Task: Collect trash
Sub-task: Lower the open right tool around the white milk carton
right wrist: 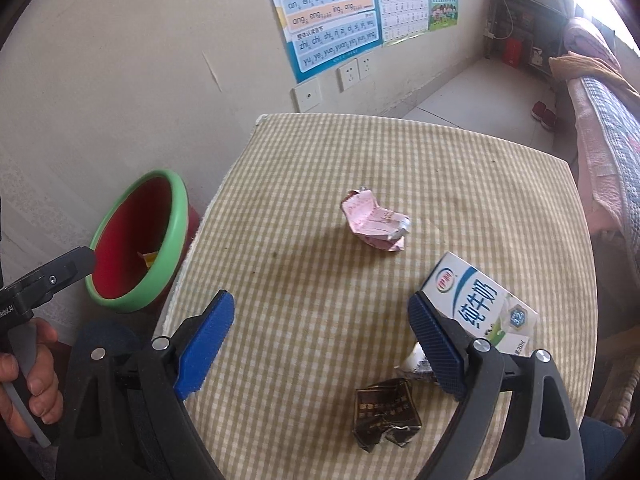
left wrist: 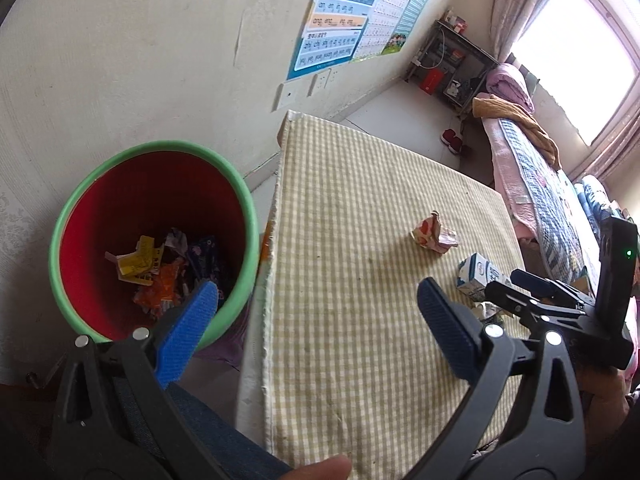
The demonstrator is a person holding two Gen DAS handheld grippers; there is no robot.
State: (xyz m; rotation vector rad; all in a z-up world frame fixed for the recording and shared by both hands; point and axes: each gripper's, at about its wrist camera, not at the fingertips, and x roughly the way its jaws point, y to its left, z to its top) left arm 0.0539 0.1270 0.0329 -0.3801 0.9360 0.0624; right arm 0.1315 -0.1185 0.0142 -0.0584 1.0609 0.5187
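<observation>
A red bin with a green rim (left wrist: 154, 240) stands on the floor left of the checked table (left wrist: 360, 208) and holds several crumpled wrappers. My left gripper (left wrist: 316, 316) is open and empty, one finger over the bin's edge, the other over the table. My right gripper (right wrist: 320, 336) hangs open above the table with nothing between its fingers. On the table lie a crumpled pink wrapper (right wrist: 374, 220), a white and blue milk carton (right wrist: 478, 304) beside the right finger, a dark crushed packet (right wrist: 386, 416) and a small white scrap (right wrist: 414, 360).
The bin (right wrist: 138, 244) is at the table's left edge, close to the wall with posters (right wrist: 332, 12) and sockets. A bed with quilts (left wrist: 536, 168) runs along the far right. A hand (right wrist: 28, 384) grips the left gripper's handle. A shelf (left wrist: 452, 64) stands by the window.
</observation>
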